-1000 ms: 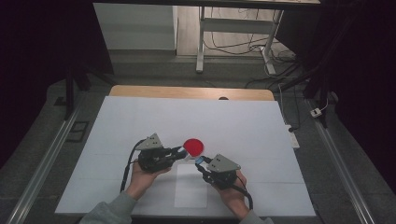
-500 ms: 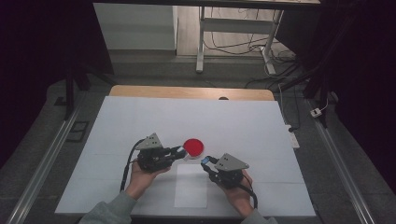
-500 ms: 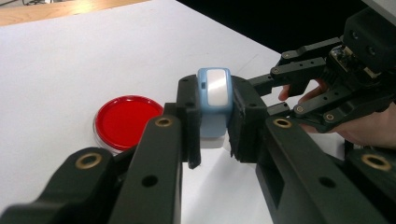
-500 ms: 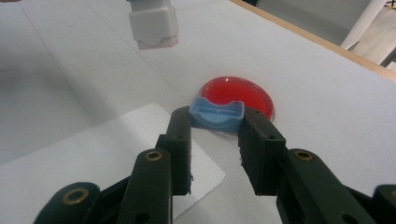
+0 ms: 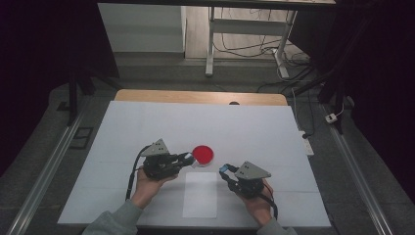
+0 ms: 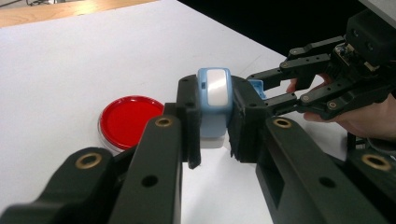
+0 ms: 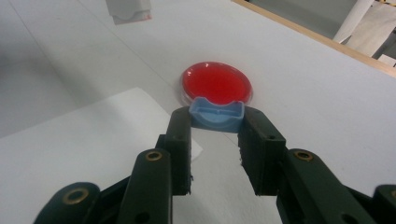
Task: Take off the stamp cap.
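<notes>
You have just pulled a two-part item apart, by the look of it. Your left gripper (image 5: pixel 188 157) has its fingers (image 6: pixel 189 116) clenched on a pale blue-and-white device (image 6: pixel 214 105), standing upright between them, just beside the red dish (image 5: pixel 202 154) near the middle of the desk (image 5: pixel 254 127). Your right gripper (image 5: pixel 225 170) has its fingers (image 7: pixel 180 135) clamped on a small blue cap (image 7: pixel 216 114), held off to the right of the device and apart from it, above the bare desk nearer its front edge.

The next move, I judge, calls for setting the cap down somewhere flat, perhaps on the white sheet (image 5: pixel 199 193) lying toward the front edge, while you keep the device steady and clear of the dish.

Count: one red dish, one device body, one blue cap, one white sheet, two grippers. In the right gripper view a small white object (image 7: pixel 128 11) lies farther off; I cannot tell what it is.
</notes>
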`<action>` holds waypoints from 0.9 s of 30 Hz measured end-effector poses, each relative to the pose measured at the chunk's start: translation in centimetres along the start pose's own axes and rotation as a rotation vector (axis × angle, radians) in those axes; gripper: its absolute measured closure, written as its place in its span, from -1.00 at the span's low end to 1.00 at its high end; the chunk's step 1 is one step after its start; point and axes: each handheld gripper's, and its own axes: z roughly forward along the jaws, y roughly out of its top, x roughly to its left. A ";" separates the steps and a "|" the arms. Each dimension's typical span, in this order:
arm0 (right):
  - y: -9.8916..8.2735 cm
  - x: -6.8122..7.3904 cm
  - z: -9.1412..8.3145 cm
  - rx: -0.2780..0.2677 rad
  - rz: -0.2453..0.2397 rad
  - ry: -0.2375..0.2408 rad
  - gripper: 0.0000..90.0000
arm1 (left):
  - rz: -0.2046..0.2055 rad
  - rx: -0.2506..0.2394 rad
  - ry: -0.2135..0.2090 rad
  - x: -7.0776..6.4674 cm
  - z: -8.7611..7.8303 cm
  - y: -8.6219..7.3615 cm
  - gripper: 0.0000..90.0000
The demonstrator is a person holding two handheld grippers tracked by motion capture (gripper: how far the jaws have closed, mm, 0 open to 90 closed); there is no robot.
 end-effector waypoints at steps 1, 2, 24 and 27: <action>-0.1 -0.1 -0.2 0.004 -0.001 0.002 0.45 | 0.000 0.000 0.000 0.0 0.0 0.0 0.69; -0.2 -0.3 -0.3 0.005 0.002 -0.001 0.45 | 0.000 0.000 0.000 0.0 0.0 0.0 0.69; -3.4 -4.4 -5.5 0.014 0.080 -0.078 0.45 | 0.000 -0.002 0.012 0.4 -0.2 0.2 0.69; -3.8 -4.6 -5.9 0.019 0.085 -0.086 0.45 | 0.004 0.001 0.018 0.4 -0.1 0.2 0.69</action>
